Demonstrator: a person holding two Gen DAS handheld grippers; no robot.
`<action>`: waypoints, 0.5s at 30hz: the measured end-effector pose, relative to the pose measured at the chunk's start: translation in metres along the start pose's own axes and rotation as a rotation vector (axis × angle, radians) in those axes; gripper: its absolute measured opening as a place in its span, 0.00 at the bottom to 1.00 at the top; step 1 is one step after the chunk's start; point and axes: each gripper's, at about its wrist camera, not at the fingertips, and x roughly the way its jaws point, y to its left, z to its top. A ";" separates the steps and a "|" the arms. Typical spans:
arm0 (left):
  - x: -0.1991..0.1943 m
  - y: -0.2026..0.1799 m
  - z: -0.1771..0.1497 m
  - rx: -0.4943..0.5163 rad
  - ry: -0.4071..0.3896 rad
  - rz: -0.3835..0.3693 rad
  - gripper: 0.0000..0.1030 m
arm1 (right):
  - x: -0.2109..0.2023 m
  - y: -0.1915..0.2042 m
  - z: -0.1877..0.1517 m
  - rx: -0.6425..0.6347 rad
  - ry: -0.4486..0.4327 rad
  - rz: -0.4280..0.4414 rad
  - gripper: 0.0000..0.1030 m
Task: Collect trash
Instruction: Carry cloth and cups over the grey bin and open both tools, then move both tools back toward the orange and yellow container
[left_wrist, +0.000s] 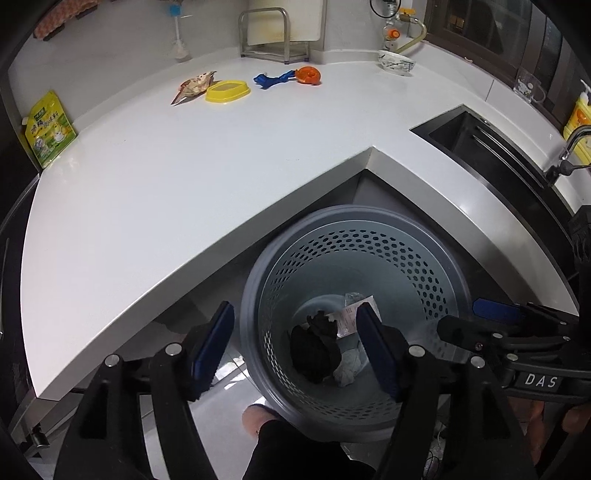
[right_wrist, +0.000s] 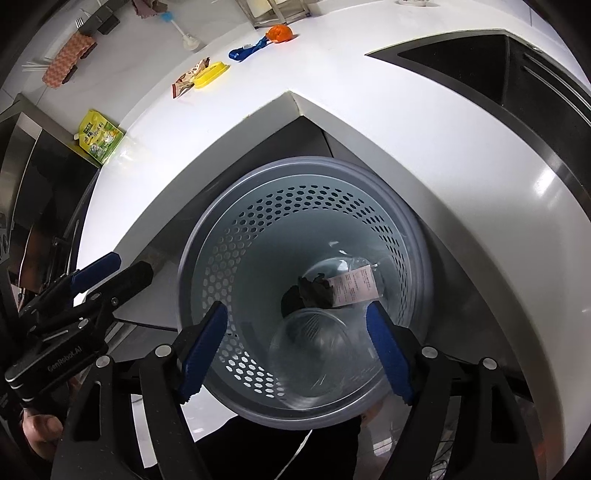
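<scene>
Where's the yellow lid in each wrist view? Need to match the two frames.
Left wrist: yellow lid lies on the white counter, upper left of centre, right beside a crumpled wrapper.
Right wrist: yellow lid near the top, left of centre, same wrapper touching its left side.
Shared landmark: the perforated grey bin below the counter's inner corner.

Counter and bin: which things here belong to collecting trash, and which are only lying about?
Belong to the job:
grey bin
snack wrapper
orange peel
blue scrap
yellow lid

Only lying about:
green pouch
patterned bowl
metal rack
sink
</scene>
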 end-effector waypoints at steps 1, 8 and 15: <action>-0.001 0.001 0.001 -0.004 0.000 0.003 0.65 | -0.001 0.000 0.000 0.001 -0.002 0.002 0.72; -0.012 0.005 0.007 -0.012 -0.016 0.017 0.66 | -0.009 0.000 0.002 0.006 -0.007 0.005 0.72; -0.028 0.007 0.020 -0.028 -0.048 0.028 0.69 | -0.022 0.001 0.005 -0.008 -0.017 0.017 0.72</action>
